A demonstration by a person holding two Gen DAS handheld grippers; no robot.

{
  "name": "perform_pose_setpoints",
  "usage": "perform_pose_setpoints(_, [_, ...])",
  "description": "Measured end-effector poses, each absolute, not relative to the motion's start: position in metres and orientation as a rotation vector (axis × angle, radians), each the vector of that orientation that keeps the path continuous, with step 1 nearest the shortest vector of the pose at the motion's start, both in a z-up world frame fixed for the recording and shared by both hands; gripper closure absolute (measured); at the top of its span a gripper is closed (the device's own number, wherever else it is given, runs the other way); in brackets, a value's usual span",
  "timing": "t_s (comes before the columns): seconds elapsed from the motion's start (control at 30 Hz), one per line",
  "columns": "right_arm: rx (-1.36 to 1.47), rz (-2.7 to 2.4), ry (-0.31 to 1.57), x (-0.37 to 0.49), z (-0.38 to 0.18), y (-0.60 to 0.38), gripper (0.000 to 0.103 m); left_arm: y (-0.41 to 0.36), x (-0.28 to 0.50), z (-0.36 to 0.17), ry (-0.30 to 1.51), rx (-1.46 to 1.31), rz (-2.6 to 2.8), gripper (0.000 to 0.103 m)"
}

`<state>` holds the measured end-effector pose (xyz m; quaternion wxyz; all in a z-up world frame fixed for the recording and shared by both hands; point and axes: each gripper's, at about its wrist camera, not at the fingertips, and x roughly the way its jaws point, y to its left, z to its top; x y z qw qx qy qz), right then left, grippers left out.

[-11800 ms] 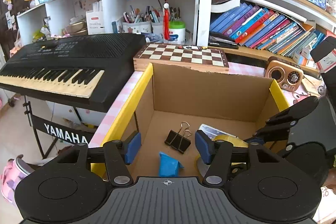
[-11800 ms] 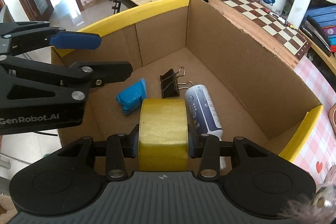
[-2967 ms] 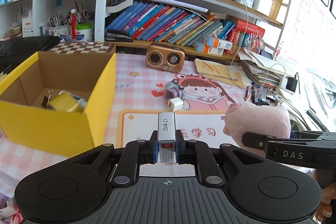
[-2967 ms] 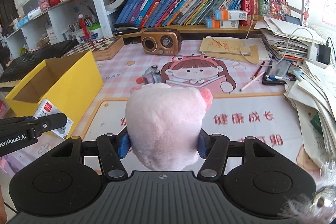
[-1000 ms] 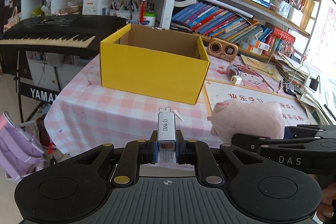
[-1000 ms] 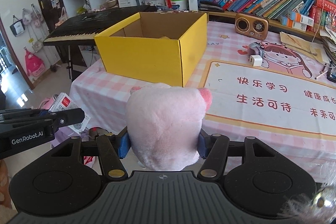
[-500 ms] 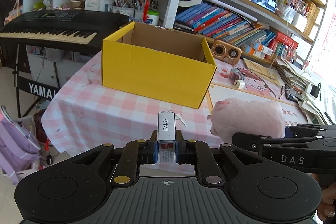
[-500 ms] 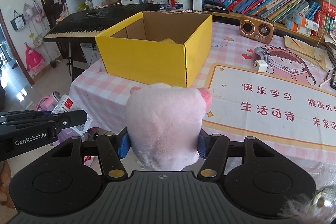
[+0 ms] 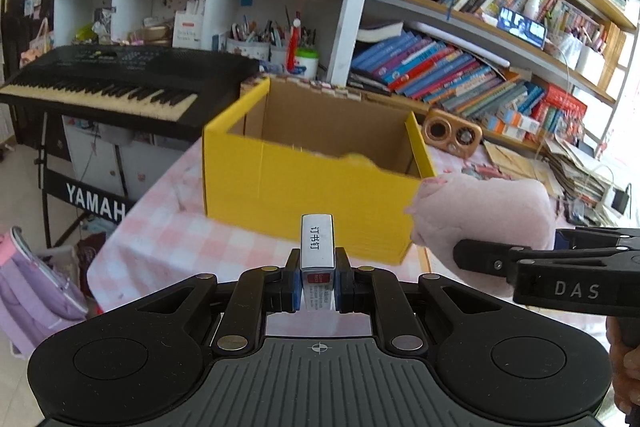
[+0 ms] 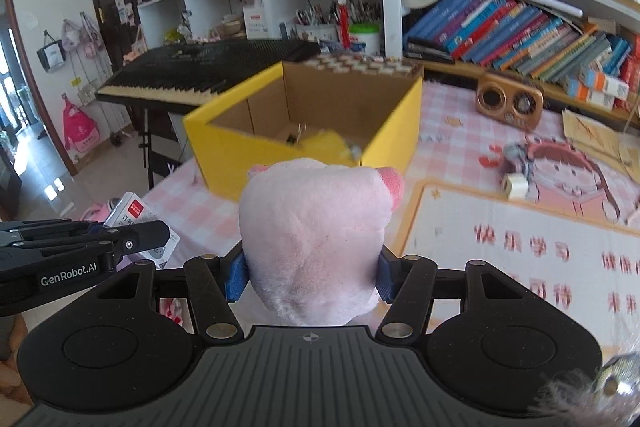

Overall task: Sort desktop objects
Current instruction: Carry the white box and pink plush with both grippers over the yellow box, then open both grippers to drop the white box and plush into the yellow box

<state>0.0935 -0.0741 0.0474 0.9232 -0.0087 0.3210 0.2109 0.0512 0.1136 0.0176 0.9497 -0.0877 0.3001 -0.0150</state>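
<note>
Pink plush pig [image 10: 316,227], soft and light, is gripped across its body by the right gripper [image 10: 312,277] jaws, and the left gripper [image 9: 317,285] jaws clamp a rigid staple box [image 9: 317,247], both short of the yellow cardboard box [image 9: 312,187].

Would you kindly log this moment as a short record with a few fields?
left tool: shut on staples box
right tool: shut on pink plush toy
yellow box: open-topped, on the checked tablecloth, ahead of both tools
inside the box: binder clip and something yellow
</note>
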Motion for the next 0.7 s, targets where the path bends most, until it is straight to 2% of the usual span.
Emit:
perform_pose_setpoints(0.37, [-0.038, 0.508, 0.523, 0.172, 0.089, -0.072, 0.046, 0.115, 0.127, 0.050, 0.480, -0.152, 0.022, 0.090])
perform_pose_setpoints(0.7, [-0.138, 0.486, 0.551, 0.263, 0.079, -0.053, 0.046, 0.112, 0.210, 0.030, 0.567, -0.075, 0.084, 0.090])
